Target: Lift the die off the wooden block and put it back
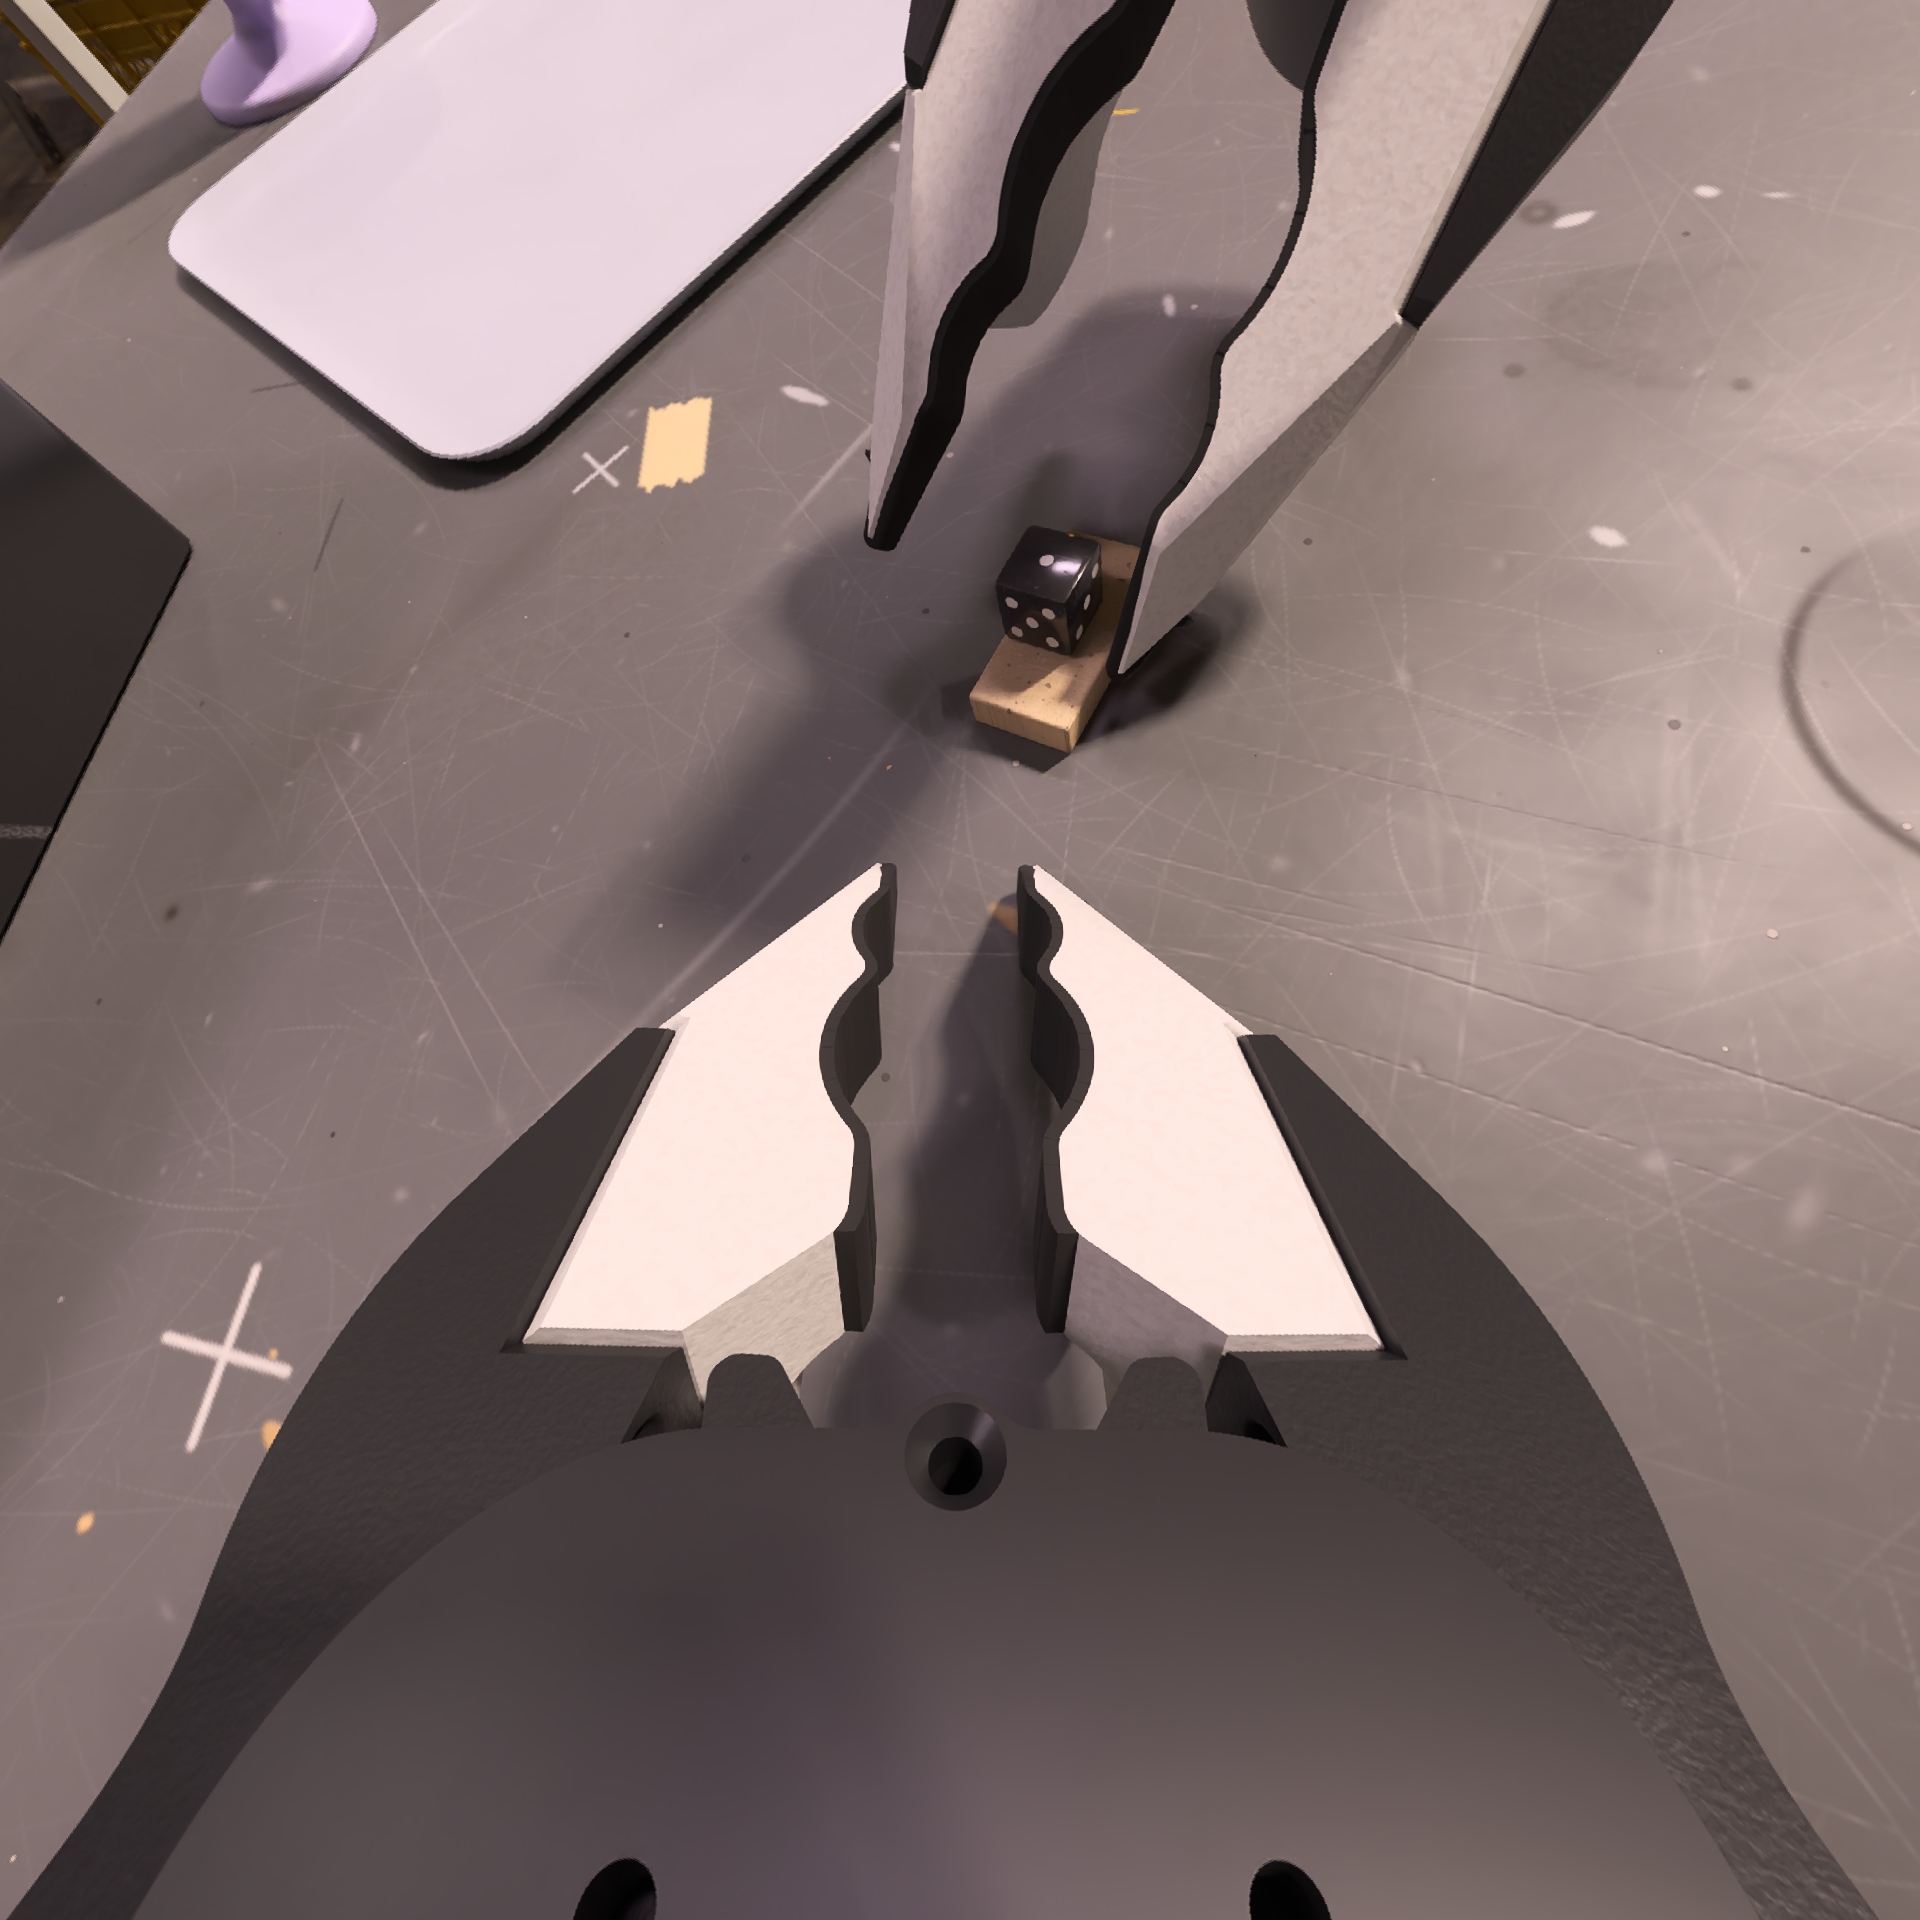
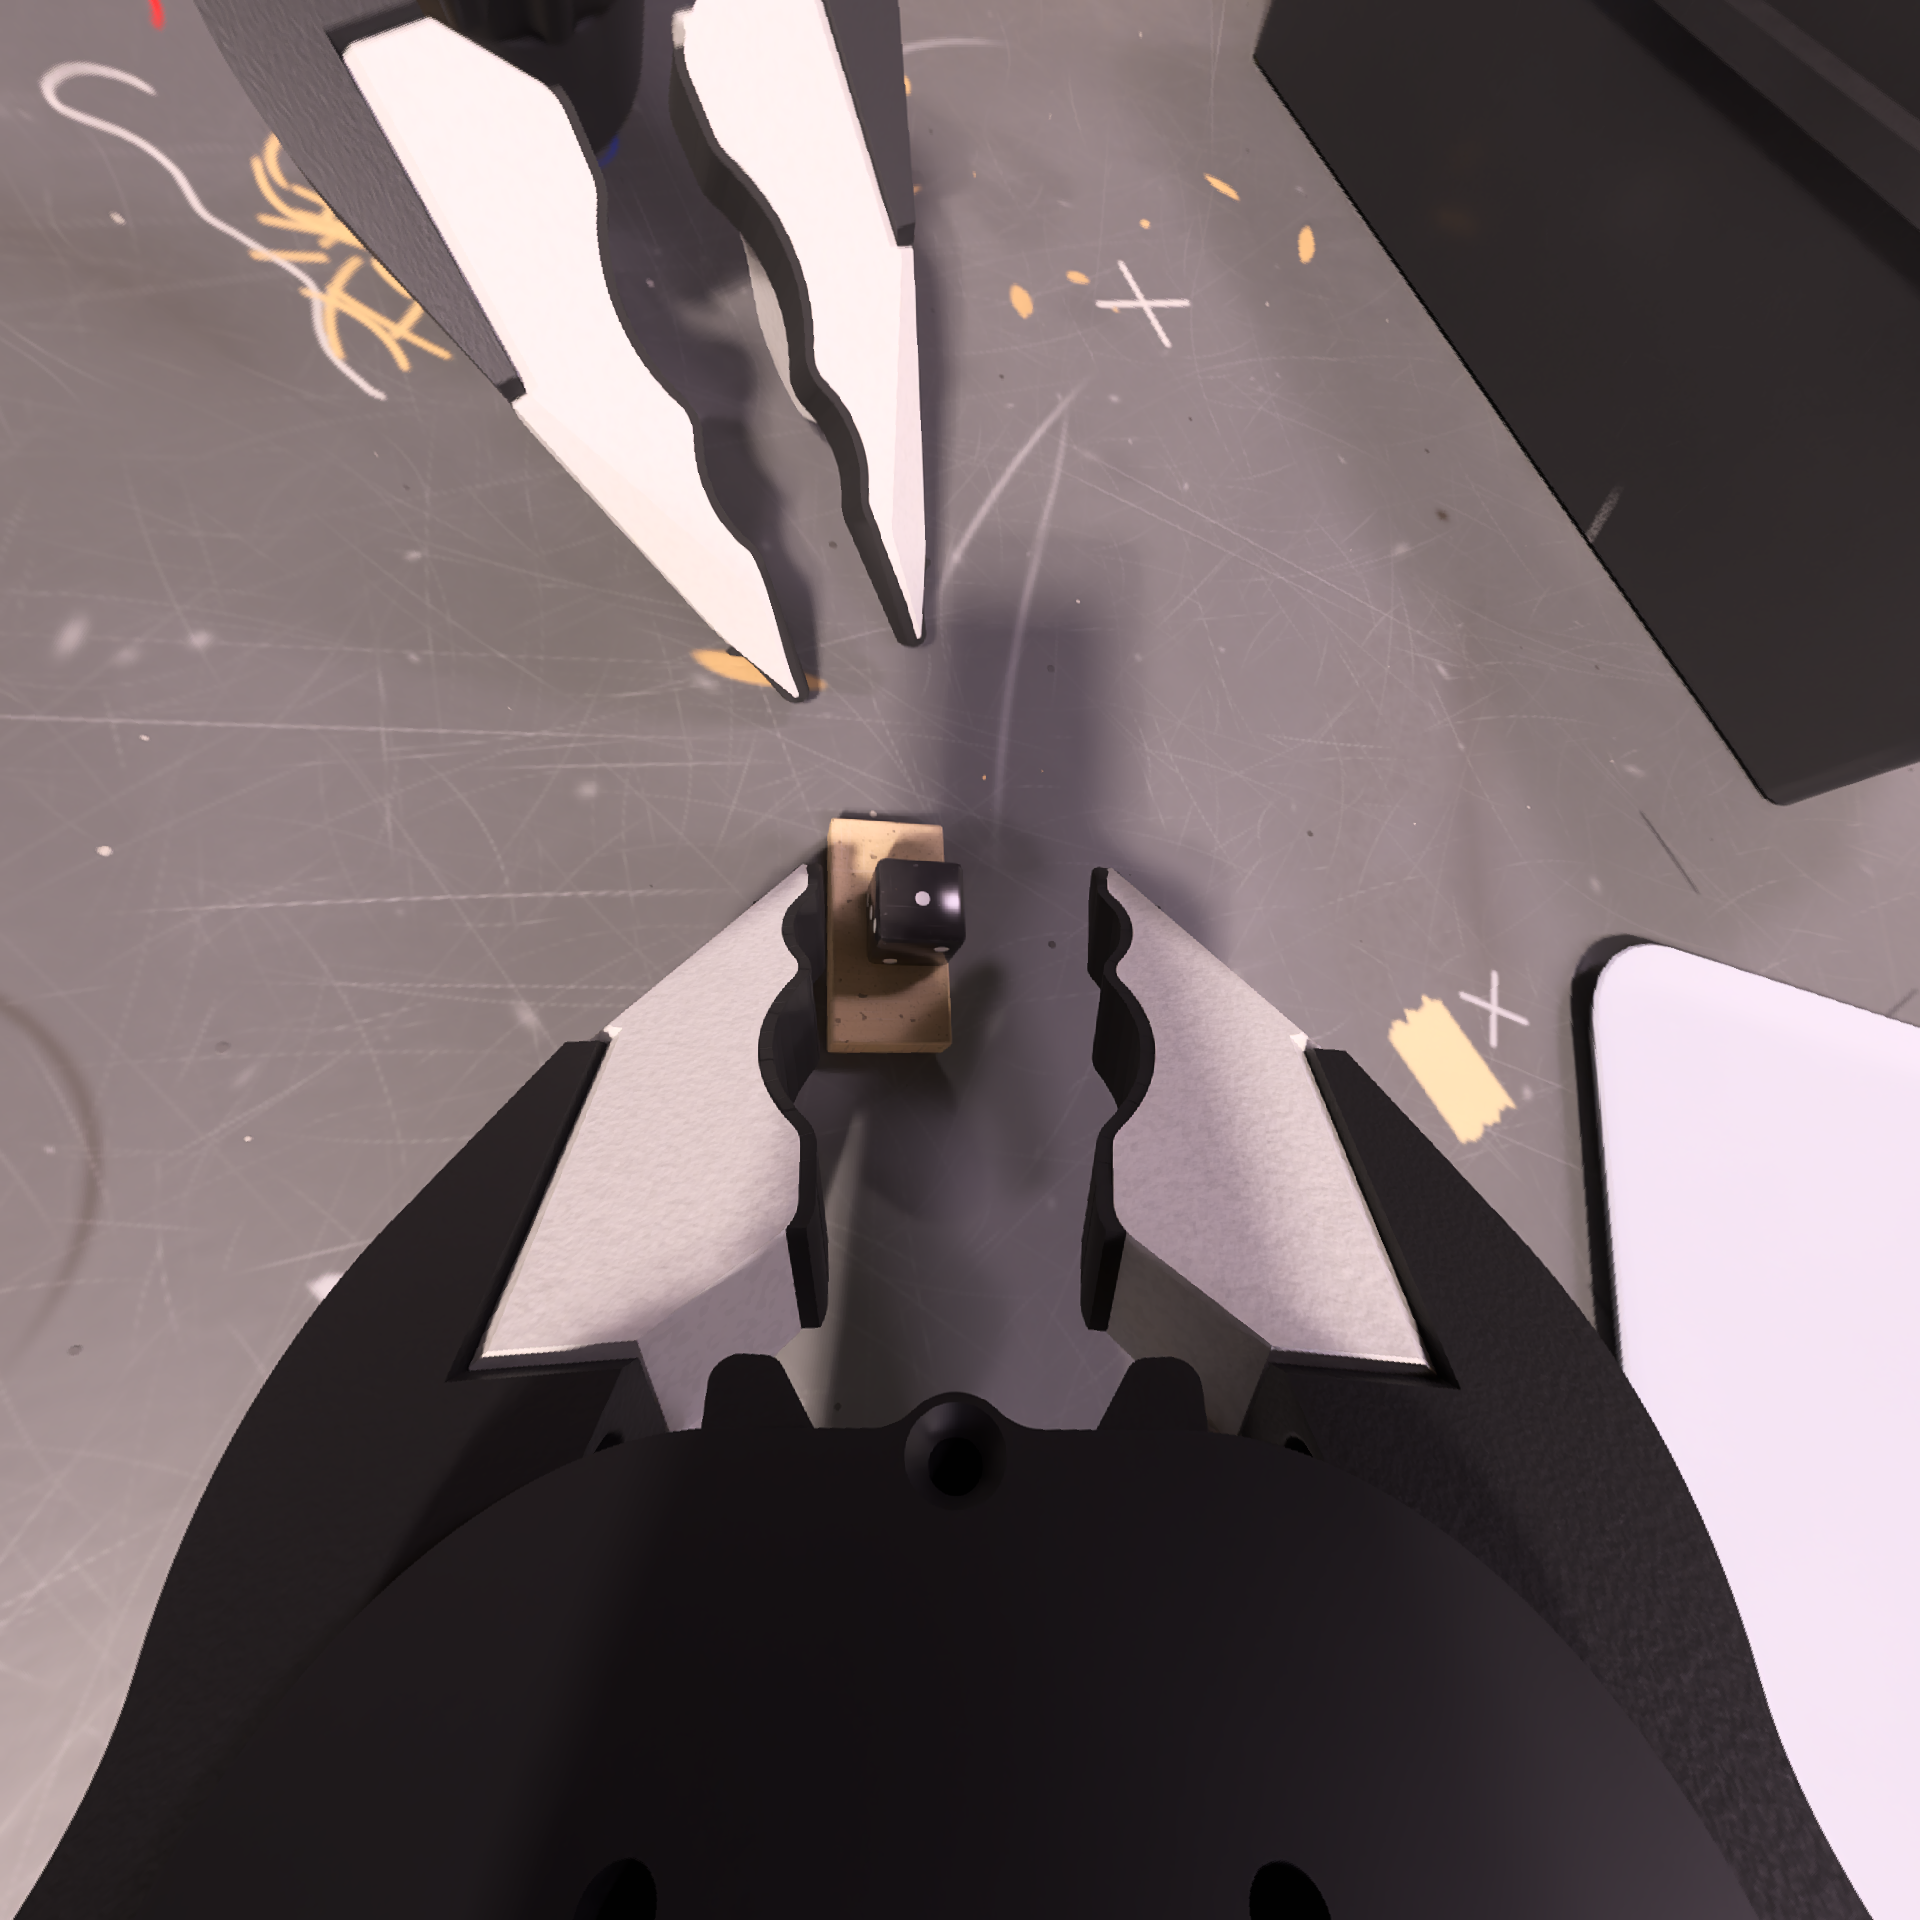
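Die: black die sits on the wooden block, between the right gripper's spread fingers, nearer its left one.
Right gripper: wide apart, holding nothing.
Left gripper: left gripper faces the block from just beyond it, fingers narrowly apart, empty.

- A pale mat lies flat on the scratched grey table.
- A lilac object stands beside the mat, near a table edge.
- Tan tape sits just off the mat's corner.
- A black box rests apart.
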Controlling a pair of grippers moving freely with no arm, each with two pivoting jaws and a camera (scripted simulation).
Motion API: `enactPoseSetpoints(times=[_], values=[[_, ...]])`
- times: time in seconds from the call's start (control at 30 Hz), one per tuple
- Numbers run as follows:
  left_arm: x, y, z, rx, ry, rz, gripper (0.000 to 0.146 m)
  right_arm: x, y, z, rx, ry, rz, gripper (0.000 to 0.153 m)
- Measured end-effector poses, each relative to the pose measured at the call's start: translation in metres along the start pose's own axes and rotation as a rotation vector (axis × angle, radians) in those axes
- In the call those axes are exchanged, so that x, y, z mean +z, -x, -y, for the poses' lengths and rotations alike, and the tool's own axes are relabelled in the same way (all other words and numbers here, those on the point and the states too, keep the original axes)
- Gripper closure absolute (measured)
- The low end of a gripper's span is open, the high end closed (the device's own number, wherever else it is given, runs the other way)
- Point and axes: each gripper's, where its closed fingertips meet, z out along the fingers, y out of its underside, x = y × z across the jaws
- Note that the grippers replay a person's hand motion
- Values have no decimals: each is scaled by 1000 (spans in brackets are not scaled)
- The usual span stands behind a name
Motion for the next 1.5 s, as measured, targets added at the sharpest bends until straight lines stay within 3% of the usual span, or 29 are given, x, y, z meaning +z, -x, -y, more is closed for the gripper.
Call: enactPoseSetpoints(times=[0.17, 0.57, 1.5], values=[[0, 0, 0, 0, 0, 0, 123, 0, 0, -3, -20, 22, -8, 104], [0, -1, 0, 6, -1, 1, 124, 1, 7, -5, -17, 25, 58, 137], [0, -2, 0, 3, 1, -17, 127, -12, 4, -9, 82, -17, 154, 137]])
